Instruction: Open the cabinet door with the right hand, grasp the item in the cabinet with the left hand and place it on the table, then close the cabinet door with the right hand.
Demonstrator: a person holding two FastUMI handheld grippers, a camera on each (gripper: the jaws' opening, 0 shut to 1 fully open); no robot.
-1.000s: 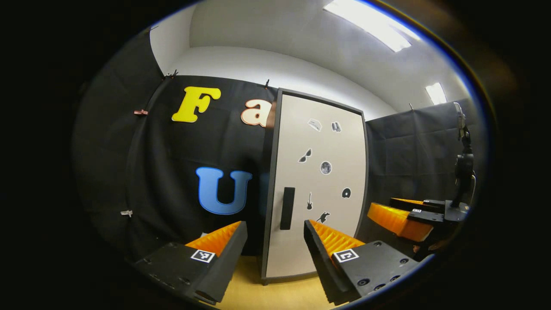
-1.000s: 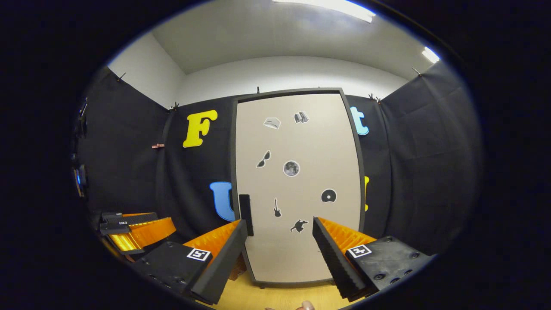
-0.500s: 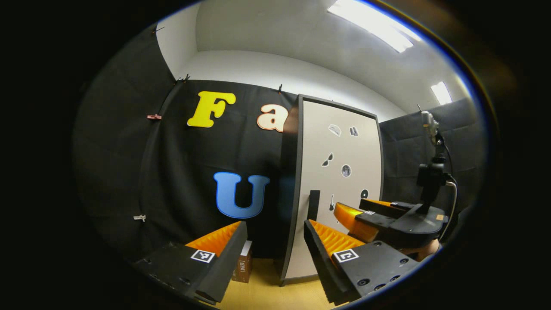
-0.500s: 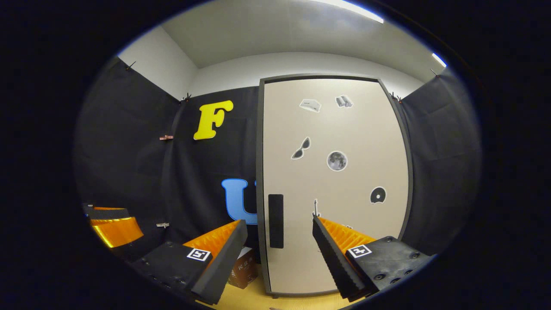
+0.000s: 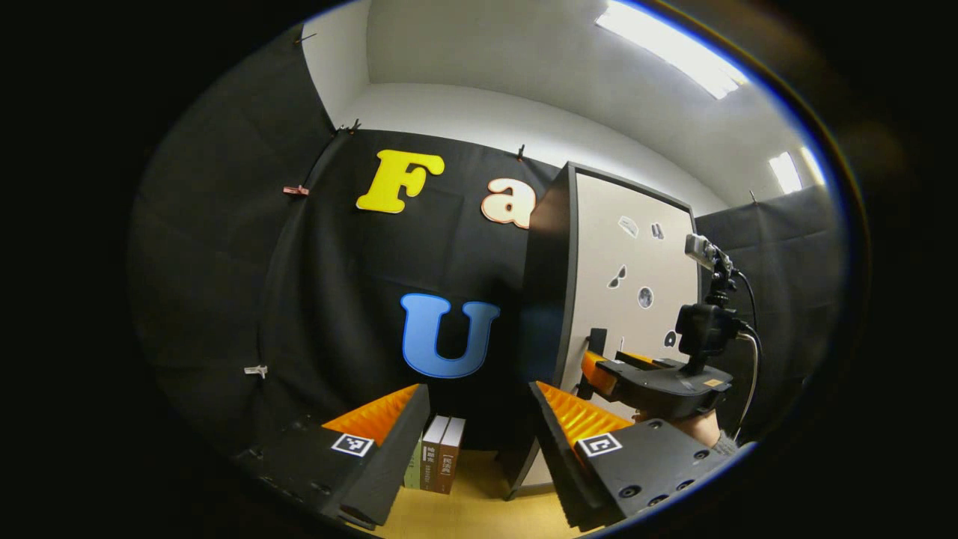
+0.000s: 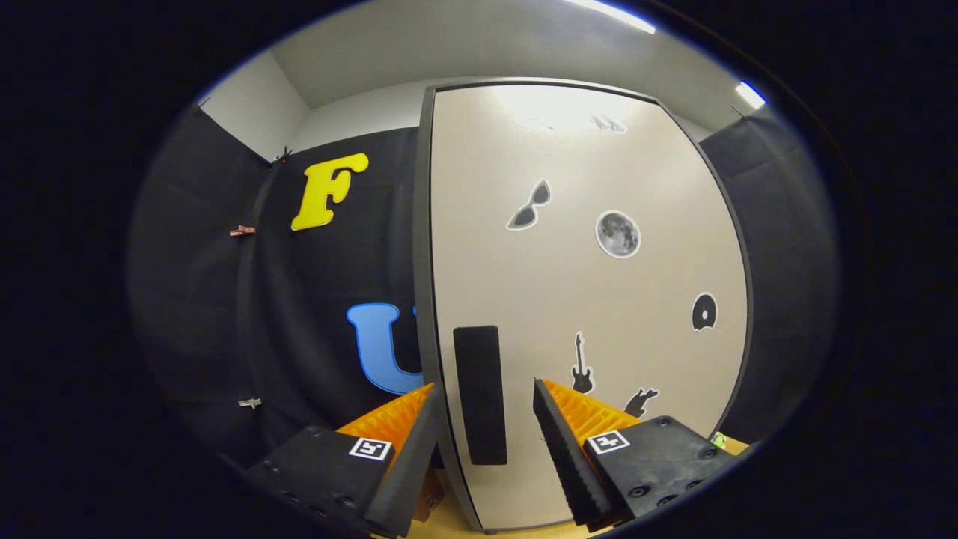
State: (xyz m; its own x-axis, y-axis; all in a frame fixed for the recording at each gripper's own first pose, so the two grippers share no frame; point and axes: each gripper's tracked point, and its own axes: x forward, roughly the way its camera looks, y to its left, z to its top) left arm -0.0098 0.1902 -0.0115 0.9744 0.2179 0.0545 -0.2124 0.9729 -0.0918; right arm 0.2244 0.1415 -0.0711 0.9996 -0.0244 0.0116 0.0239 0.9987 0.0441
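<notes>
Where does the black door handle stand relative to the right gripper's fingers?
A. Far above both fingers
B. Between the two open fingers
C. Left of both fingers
B: in the right gripper view the handle lies between the open right gripper fingers, untouched.

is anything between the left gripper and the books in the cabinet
Nothing visible does. In the left gripper view the beige cabinet door with stickers is swung out to the right, the upright books stand exposed on the yellow wooden surface, and the open left gripper faces them. The right gripper is at the door's black handle.
</notes>
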